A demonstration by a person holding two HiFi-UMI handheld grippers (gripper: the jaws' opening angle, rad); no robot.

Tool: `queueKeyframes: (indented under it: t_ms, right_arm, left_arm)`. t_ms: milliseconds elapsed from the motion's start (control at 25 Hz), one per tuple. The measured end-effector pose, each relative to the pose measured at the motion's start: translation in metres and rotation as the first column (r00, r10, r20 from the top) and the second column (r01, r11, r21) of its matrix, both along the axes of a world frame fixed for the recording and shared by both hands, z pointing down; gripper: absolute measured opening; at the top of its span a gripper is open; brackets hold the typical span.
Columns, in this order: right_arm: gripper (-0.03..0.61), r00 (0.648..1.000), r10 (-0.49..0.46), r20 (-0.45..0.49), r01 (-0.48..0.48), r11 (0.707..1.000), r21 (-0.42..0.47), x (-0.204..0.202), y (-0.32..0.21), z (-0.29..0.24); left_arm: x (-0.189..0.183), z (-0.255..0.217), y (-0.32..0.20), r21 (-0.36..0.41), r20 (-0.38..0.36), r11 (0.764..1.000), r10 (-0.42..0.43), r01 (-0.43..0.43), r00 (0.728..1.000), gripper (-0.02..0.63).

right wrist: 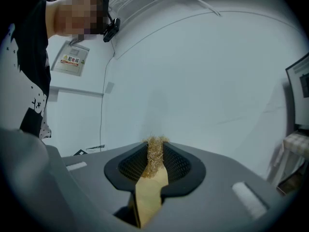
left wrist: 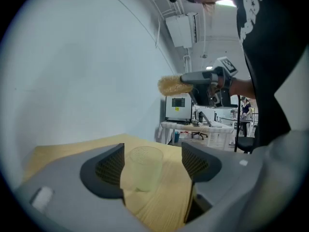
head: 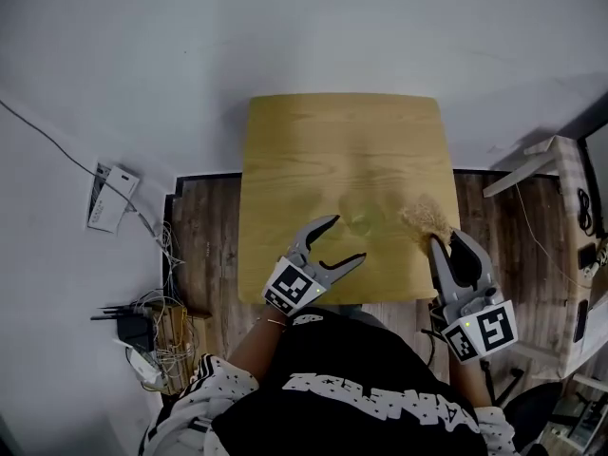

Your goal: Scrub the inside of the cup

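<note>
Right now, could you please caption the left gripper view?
Left gripper, jaws open, frames clear cup on table; right gripper grips scrubber.

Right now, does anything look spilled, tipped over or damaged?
Nothing stands out. The clear cup stands upright on the wooden table, no spill shows, and the right hand-held gripper grips the scrubber.

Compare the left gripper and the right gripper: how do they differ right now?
The left gripper has its jaws wide apart; the right gripper has them closed. The left gripper grips nothing, the clear cup standing unpressed between its jaws; the right gripper clamps a tan fibrous scrubber. Both are grey, carry marker cubes and sit at the near edge of the wooden table.
</note>
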State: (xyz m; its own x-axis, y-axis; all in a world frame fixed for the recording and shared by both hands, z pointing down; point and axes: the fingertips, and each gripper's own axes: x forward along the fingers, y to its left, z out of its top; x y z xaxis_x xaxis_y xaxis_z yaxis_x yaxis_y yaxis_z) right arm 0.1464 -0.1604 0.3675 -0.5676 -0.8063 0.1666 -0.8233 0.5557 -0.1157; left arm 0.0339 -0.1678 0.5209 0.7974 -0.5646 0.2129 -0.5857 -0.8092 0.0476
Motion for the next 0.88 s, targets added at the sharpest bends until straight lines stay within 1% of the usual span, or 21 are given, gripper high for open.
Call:
queueKeyframes:
  t_ms: [120,240,400,480,560,720,880]
  right_arm:
    - [0.104,0.999,0.043,-0.012,-0.043,0.999,-0.019,0.004,-0.002,0.004]
    - [0.104,0.997,0.076,-0.017,-0.076,0.997,-0.022,0.005,0.000,0.005]
    - [0.104,0.993,0.115,0.011,-0.115,0.992,-0.054,0.008,0.006,0.005]
    - [0.104,0.991,0.134,-0.008,-0.134,0.990,-0.051,0.010,0.008,0.004]
    - [0.106,0.988,0.151,-0.027,-0.152,0.987,-0.047,0.013,0.010,0.003]
    - [0.106,0.982,0.183,-0.037,-0.184,0.982,-0.048,0.019,0.011,0.002]
    - [0.106,0.980,0.196,-0.040,-0.198,0.979,-0.049,0.019,0.013,0.002]
  left_arm:
    - [0.006,0.019,-0.007,-0.034,0.006,0.999,0.030,-0.030,1.000,0.368]
    - [0.011,0.035,-0.013,-0.046,0.039,0.997,0.059,-0.057,0.997,0.375]
    - [0.019,0.054,-0.022,-0.078,0.061,0.994,0.081,-0.076,0.995,0.393]
    - [0.021,0.062,-0.027,-0.092,0.067,0.992,0.091,-0.085,0.994,0.394]
    - [0.025,0.066,-0.031,-0.098,0.074,0.990,0.106,-0.099,0.992,0.394]
    - [0.034,0.071,-0.034,-0.096,0.097,0.984,0.157,-0.147,0.983,0.394]
    - [0.042,0.077,-0.037,-0.103,0.113,0.979,0.188,-0.177,0.976,0.394]
